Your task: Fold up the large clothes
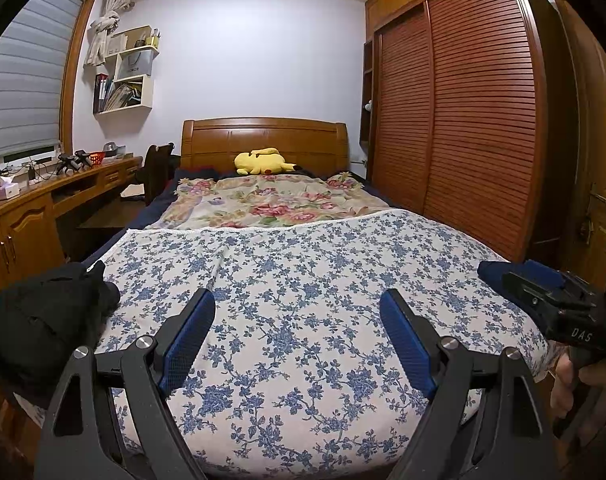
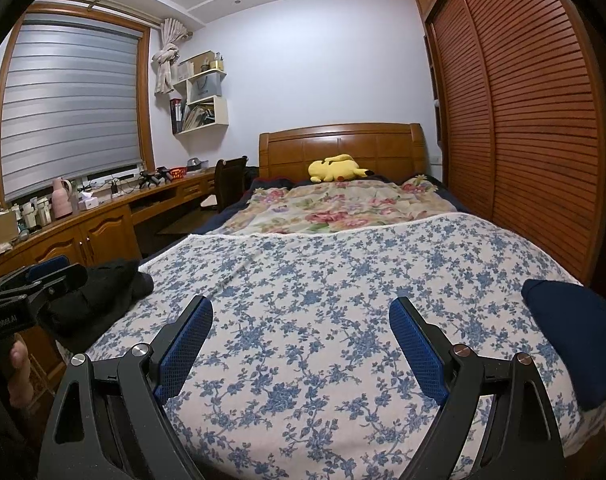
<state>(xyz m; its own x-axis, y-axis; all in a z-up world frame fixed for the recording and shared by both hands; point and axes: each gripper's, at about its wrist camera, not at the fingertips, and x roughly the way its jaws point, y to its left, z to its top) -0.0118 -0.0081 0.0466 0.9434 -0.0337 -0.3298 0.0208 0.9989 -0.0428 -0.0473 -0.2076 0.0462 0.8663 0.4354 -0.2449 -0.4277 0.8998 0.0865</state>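
Note:
A black garment (image 1: 43,320) lies crumpled at the bed's near left corner, also in the right wrist view (image 2: 103,292). A folded navy garment (image 2: 575,332) rests at the near right edge; in the left wrist view that navy garment (image 1: 495,274) is partly hidden behind the other gripper. My left gripper (image 1: 297,300) hovers open over the blue-flowered sheet (image 1: 303,248), with nothing between its blue pads. My right gripper (image 2: 301,304) is open too, empty, over the same sheet (image 2: 323,280). Both stand side by side at the foot of the bed, the black garment to their left, the navy one to their right.
A floral quilt (image 1: 271,200) and a yellow plush toy (image 1: 261,162) lie toward the wooden headboard (image 1: 263,136). A slatted wardrobe (image 1: 463,120) runs along the right side. On the left are a cluttered desk (image 2: 103,208) and a chair (image 2: 229,180).

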